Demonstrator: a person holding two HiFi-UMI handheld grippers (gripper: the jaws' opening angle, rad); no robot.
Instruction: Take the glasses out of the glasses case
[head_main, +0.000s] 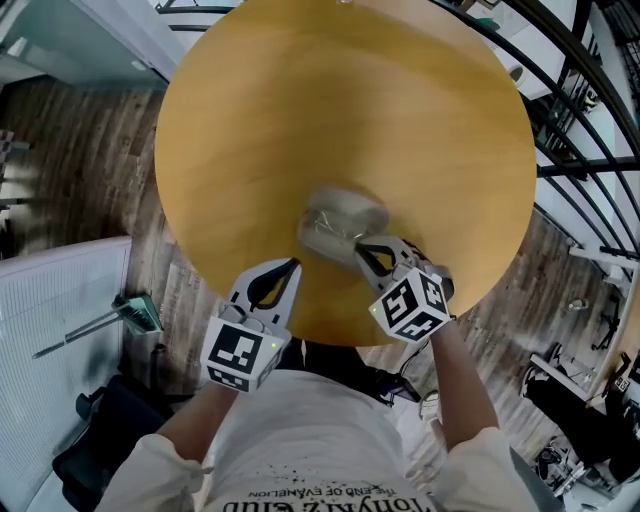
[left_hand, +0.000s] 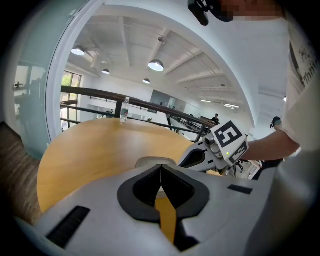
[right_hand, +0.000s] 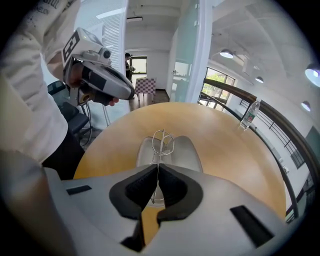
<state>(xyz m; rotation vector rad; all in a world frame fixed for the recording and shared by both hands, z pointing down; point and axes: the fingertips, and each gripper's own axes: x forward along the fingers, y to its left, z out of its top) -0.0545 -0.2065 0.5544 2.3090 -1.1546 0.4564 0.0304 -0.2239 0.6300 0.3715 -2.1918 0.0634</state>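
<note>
Wood planks cover the floor (head_main: 80, 170) at the far left, where a white slatted panel (head_main: 60, 330) stands beside the round, honey-coloured table (head_main: 300, 120). The left gripper (left_hand: 161, 170) is at the table's near edge, its tips over the tabletop. Its dark pads are pressed together along one thin seam with nothing caught between them. It points towards the middle of the table, and the grey glasses case (right_hand: 187, 150) is just beyond its tips.

The case lies on the tabletop near the person's side, between the two grippers' tips; the head view shows it only as a blurred grey shape. The glasses (right_hand: 163, 142) are a thin wire frame standing upright directly over the case, their rims rising above the pads that pinch them. The frames do not show whether the frame's lower end is clear of the case.

The right gripper (right_hand: 157, 172) is clamped on that wire, jaws nearly closed with the metal running down the seam between them. Farther right, a clear water bottle (right_hand: 249, 115) stands at the table's far edge, beside a dark curved railing (right_hand: 270, 107).
</note>
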